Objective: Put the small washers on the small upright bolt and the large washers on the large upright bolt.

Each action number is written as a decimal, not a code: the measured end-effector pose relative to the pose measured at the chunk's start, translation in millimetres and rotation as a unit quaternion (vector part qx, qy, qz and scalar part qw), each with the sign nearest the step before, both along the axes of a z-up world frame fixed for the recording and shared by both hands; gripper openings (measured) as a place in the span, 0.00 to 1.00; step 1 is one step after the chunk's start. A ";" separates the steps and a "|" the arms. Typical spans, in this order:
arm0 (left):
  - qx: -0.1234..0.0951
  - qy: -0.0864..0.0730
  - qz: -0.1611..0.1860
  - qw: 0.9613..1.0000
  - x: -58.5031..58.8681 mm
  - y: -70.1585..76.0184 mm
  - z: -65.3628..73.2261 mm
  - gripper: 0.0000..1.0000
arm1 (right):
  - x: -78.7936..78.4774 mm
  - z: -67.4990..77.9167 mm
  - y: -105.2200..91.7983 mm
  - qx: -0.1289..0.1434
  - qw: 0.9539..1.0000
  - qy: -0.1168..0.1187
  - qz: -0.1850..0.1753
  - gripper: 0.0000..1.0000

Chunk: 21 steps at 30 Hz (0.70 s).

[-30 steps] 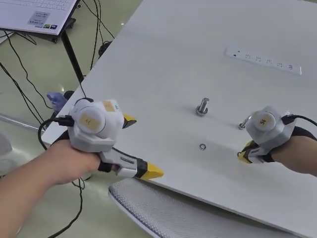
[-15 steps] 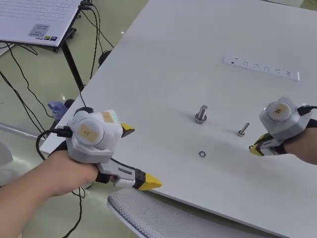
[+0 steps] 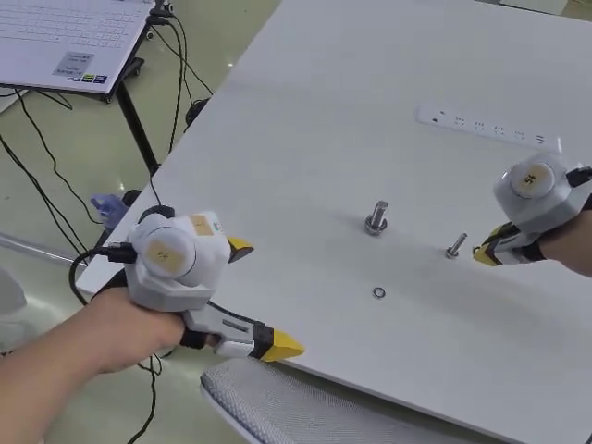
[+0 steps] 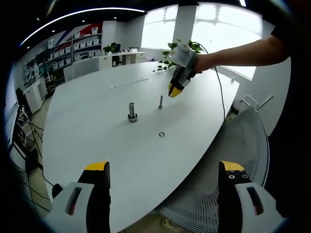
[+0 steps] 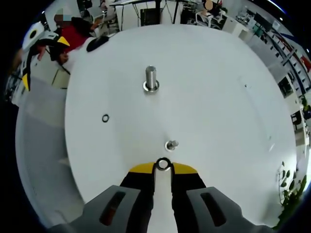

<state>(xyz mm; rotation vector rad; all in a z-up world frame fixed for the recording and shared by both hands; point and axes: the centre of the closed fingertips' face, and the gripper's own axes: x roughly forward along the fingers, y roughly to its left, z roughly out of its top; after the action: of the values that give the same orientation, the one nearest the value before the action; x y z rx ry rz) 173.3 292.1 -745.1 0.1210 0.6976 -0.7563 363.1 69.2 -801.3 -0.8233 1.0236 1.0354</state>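
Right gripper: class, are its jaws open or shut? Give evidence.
Shut. The right gripper grips a small washer between its closed yellow tips, near the small upright bolt.

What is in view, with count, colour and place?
table: one, white, under everything.
large bolt: one, silver, upright, mid-table.
small bolt: one, silver, upright, right of it.
loose washer: one, silver, on table before the bolts.
held washer: one, silver, between shut jaws.
power strip: one, white, table's far side.
laptop: one, white, left of table.
chair: one, grey mesh, near edge.
left gripper: one, yellow-tipped, open, near edge.
right gripper: one, yellow-tipped, shut on held washer.
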 end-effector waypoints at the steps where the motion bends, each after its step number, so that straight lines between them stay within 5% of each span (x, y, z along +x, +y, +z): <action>1: 0.001 0.000 0.000 1.000 0.5 0.5 -0.1 0.92 | 1.6 0.7 0.7 0.000 1.000 0.000 0.000 0.13; 21: -0.003 -0.001 0.007 1.000 4.4 4.7 -1.6 0.92 | 21.1 0.4 16.0 -0.002 1.000 -0.008 0.014 0.13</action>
<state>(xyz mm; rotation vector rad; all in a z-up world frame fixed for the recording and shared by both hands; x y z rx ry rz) 177.6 296.9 -746.7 0.1115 0.6934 -0.7440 384.2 85.1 -800.9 -0.8495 1.0038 1.0488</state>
